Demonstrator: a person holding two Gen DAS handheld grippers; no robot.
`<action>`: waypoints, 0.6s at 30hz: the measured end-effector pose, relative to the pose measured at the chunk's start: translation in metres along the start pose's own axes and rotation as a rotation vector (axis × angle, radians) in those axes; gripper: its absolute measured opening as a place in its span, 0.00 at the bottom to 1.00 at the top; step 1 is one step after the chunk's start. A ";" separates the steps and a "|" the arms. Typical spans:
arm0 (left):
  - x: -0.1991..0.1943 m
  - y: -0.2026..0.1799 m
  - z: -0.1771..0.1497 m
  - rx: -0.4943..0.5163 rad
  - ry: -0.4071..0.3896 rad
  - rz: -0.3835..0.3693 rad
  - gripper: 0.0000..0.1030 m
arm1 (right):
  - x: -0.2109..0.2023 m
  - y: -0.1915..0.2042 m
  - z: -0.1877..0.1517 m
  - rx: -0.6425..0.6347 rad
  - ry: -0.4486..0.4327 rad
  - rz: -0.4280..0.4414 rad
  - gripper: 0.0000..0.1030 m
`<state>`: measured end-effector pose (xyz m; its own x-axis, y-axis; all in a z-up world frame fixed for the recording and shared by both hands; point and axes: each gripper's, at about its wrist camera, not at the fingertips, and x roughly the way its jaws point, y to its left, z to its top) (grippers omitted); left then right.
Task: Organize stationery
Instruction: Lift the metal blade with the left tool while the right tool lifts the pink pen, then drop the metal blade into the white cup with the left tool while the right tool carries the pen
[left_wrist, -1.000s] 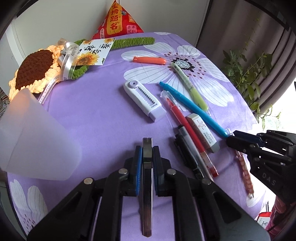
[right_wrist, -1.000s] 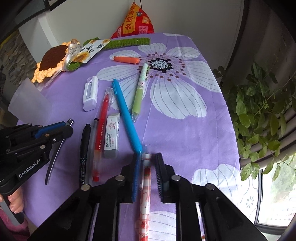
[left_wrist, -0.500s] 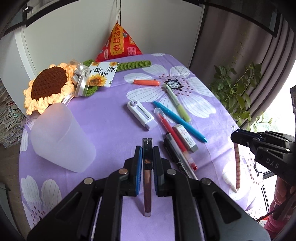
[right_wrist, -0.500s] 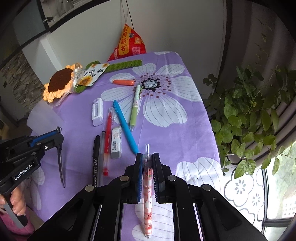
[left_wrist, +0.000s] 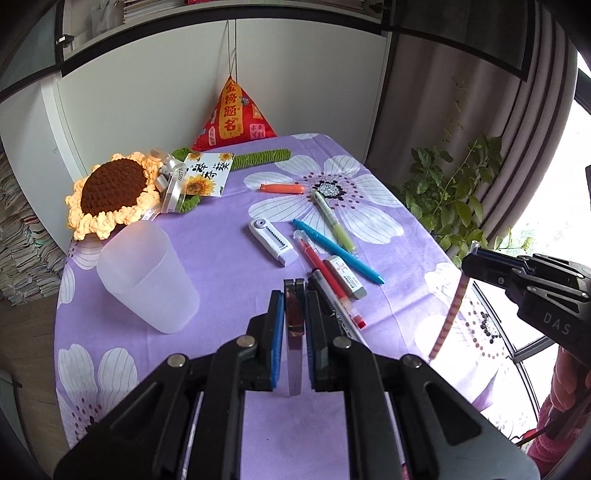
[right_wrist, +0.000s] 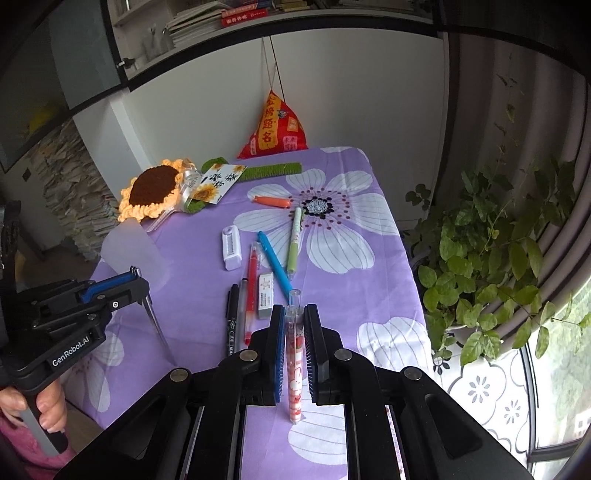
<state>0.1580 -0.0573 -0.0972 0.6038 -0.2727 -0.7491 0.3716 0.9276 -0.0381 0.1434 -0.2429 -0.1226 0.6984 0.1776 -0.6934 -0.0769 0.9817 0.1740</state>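
**Hazards: two slim items held aloft, cup not yet reached**

Left gripper (left_wrist: 294, 295): jaws closed tight on a thin dark metal strip (left_wrist: 294, 332), flat and reflective; it may be a ruler or a letter opener, the view is too foreshortened to tell. It hangs clear of the purple flower-print tablecloth (left_wrist: 229, 258).

Right gripper (right_wrist: 294, 314): jaws closed on a slender clear pen with red-and-white pattern (right_wrist: 294, 362), pinched near its upper end, the long lower part hanging free.

Destination, by judgement: frosted translucent plastic cup (left_wrist: 146, 277), upright, near the left gripper.

Risks:
- Pen gripped far from its middle; it could swing or slip through the pads in transit.
- Smooth strip could slide out if tilted steeply.
- The cup looks light; a tip catching its rim could knock it over.
- Both grippers converging on one mouth may collide.

Remaining on cloth: blue pen (left_wrist: 338, 251), green pen (left_wrist: 334, 225), red pen (left_wrist: 328, 277), white eraser (left_wrist: 345, 277), black marker (right_wrist: 231, 325), white ridged correction-tape case (left_wrist: 272, 246), orange capped item (left_wrist: 281, 188).
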 end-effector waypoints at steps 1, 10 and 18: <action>-0.003 -0.001 -0.001 0.001 -0.006 0.000 0.09 | -0.003 0.001 -0.001 -0.001 -0.004 0.000 0.11; -0.024 0.001 -0.003 -0.008 -0.047 0.010 0.09 | -0.021 0.016 -0.003 -0.023 -0.039 0.013 0.11; -0.040 0.013 0.004 -0.031 -0.083 0.019 0.09 | -0.032 0.033 0.008 -0.054 -0.061 0.019 0.11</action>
<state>0.1411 -0.0349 -0.0652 0.6678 -0.2737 -0.6922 0.3383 0.9399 -0.0453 0.1243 -0.2171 -0.0896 0.7385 0.1937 -0.6458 -0.1279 0.9807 0.1478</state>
